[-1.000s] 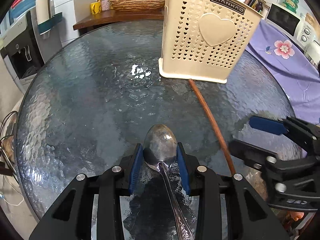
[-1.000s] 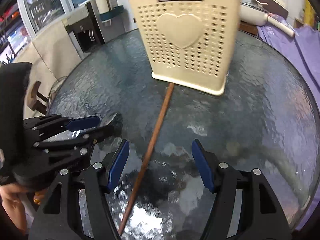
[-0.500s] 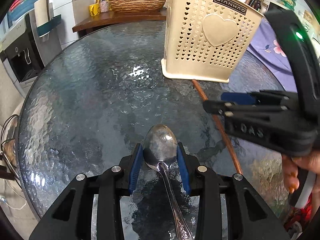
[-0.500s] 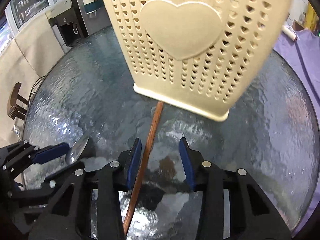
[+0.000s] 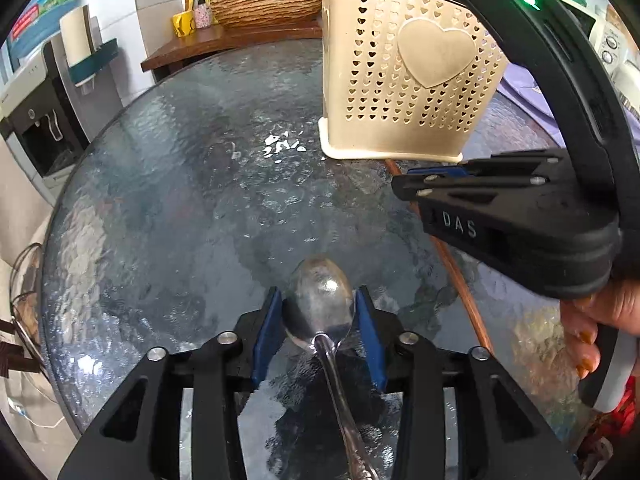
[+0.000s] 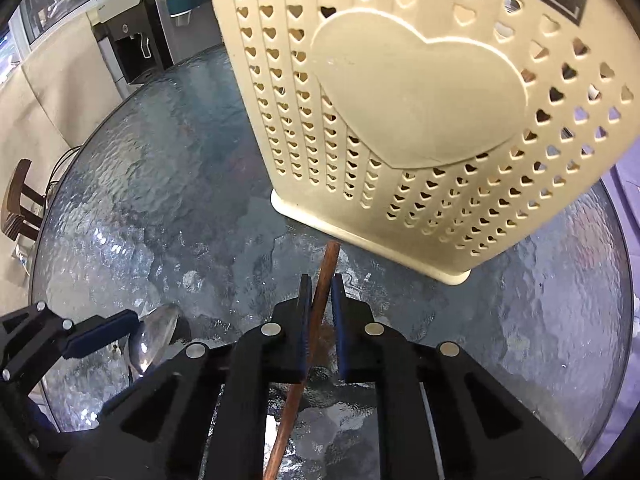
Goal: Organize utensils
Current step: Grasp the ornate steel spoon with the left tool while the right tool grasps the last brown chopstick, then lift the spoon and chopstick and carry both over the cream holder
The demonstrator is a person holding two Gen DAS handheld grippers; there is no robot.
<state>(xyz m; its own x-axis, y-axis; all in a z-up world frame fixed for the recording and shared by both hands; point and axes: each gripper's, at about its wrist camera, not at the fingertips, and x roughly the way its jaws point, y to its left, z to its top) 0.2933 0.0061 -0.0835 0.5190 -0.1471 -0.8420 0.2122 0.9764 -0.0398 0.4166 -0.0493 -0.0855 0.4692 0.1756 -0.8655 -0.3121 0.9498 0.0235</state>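
The round glass worktop (image 5: 168, 208) carries the cream perforated utensil holder (image 5: 404, 80), which stands upright at the far side; a few utensils already show through its heart-shaped holes in the right wrist view. It fills much more of the right wrist view than a second ago, so the right hand-held gripper (image 6: 320, 292) has moved in close to its base.

The main change is that this gripper was spread wide either side of the wooden chopstick (image 6: 320, 304) a second ago, half narrowed at the half-second mark, and now has its blue pads pressed onto the stick near its far end. The chopstick's tip lies just short of the holder's base rim, and the rest of it runs back under the gripper body. It still appears to lie on the glass, so it looks gripped but not lifted.

The left hand-held gripper (image 5: 318, 312) has not changed. It pinches the metal spoon (image 5: 320, 300) by the sides of its bowl, with the handle trailing back toward the camera, low over the near part of the worktop.

Both utensils now look secured. What seems left is to lift each one and drop it into the holder's open top. The chopstick is long and gripped near one end, so it may swing on the lift.
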